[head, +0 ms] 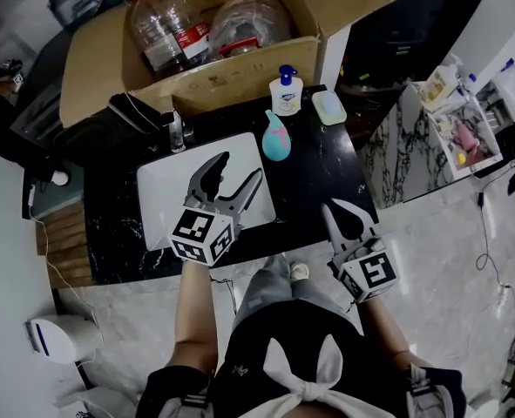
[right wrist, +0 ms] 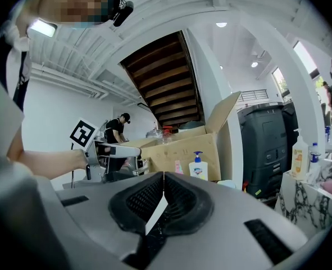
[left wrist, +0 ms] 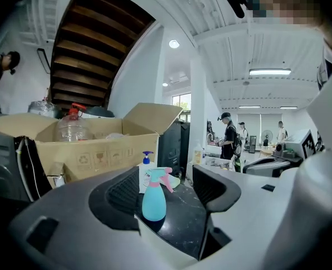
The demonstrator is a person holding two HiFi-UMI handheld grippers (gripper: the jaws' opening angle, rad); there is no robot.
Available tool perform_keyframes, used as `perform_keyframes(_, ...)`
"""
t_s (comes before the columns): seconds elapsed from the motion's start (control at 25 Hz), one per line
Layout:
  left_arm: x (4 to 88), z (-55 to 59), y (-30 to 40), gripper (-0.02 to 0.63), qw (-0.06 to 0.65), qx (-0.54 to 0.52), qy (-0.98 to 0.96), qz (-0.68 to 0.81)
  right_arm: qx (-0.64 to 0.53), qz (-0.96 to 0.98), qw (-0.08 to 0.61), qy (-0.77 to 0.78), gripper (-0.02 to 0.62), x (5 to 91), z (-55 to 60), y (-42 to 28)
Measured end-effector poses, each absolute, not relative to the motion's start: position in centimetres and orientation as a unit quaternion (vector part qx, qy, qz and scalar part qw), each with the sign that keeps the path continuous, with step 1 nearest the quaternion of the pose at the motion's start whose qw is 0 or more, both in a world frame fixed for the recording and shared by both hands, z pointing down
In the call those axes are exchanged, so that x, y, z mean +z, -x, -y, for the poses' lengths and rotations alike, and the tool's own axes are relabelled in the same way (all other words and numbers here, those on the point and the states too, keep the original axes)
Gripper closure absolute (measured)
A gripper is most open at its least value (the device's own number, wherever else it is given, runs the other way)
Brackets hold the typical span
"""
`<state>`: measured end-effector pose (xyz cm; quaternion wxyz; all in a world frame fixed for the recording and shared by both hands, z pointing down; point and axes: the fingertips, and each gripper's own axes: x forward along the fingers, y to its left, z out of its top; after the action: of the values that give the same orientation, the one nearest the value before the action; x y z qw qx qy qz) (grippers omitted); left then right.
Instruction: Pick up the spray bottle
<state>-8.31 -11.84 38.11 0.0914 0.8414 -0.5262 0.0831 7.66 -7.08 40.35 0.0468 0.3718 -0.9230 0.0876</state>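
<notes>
Nearest, the right gripper [head: 336, 209] hangs to the right of the sink [head: 159, 192], over the front right part of the black counter [head: 314, 168]. Its jaws are closed together with nothing between them, as its own view shows [right wrist: 162, 194]

To its left, the left gripper [head: 241, 167] is above the sink's right half and points toward the sink's back right corner. Its jaws stand wide apart [left wrist: 174, 191], and they hold nothing. In the left gripper view the spray bottle [left wrist: 154, 196] shows between the two jaws but farther on, touching neither pad

That spray bottle [head: 276, 136], teal with a pink head, stands upright on the counter just past the sink's back right corner, clear of both grippers. A tap [head: 177, 132] rises at the sink's back edge, left of the bottle

Farther behind the sink's right corner stand a white pump bottle [head: 286, 91] and, beside it, a pale green dish [head: 328, 106]. Behind the sink, an open box [head: 100, 64] holds clear plastic jugs [head: 166, 26]
</notes>
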Motion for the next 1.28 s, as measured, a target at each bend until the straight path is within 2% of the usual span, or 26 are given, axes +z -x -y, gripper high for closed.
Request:
perform_keyframes(0.48, 39.8, 15.5, 8.3, 0.305, 0.09, 0.108, -0.865, 0.482, 0.078, 0.913, 0.047, -0.397, 0.571, 40.1, 11.0, -7.1)
perform_keyframes(1.08, 45.7, 20.6, 8.2, 0.305, 0.133, 0.15, -0.874, 0.442, 0.081, 0.91, 0.05, -0.403, 0.571, 41.3, 13.6, -5.9)
perform_keyframes(1.28, 46.3, 21.8, 8.1, 0.305, 0.128, 0.16, -0.878, 0.432, 0.09, 0.913, 0.054, -0.395, 0.571, 42.0, 14.0, -4.4)
